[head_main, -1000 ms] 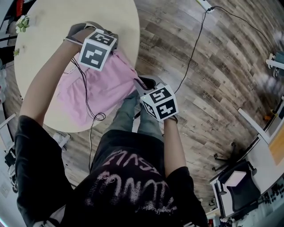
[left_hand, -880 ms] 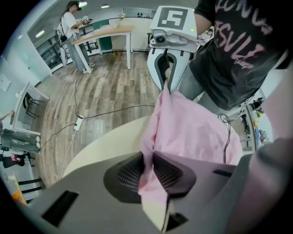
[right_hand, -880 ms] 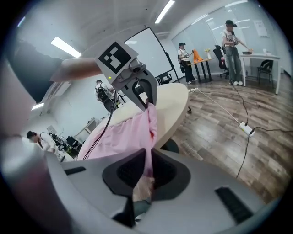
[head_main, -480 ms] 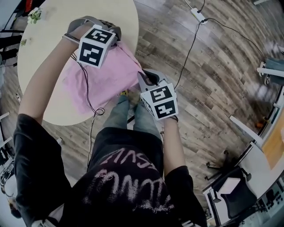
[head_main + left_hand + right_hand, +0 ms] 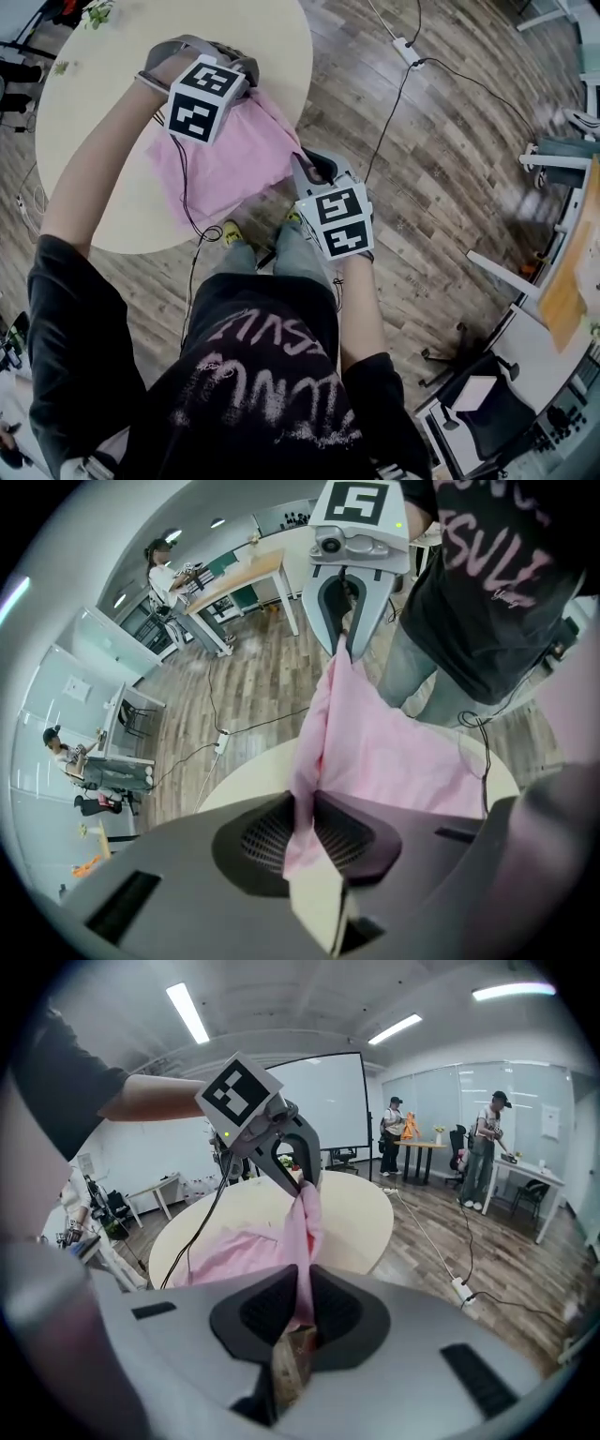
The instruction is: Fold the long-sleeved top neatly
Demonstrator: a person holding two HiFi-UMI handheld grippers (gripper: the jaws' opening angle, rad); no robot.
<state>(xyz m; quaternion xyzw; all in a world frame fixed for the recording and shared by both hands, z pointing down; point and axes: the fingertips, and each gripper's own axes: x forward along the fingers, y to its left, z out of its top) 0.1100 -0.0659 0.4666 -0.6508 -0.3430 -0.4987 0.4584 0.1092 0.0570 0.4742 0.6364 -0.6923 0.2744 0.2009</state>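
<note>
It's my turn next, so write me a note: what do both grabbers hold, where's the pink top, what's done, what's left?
Left gripper: shut on the pink top, at one end of its edge.
Right gripper: shut on the other end.
That edge is up in the air; the rest lies on the round table.
Done: both ends gripped. Left: probably all the folding.

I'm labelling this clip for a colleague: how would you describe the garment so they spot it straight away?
Find the round cream table. On the side nearest the person sits a pink top, one edge pinched up by the left gripper and the right gripper. It is the only pink thing on the table.
</note>
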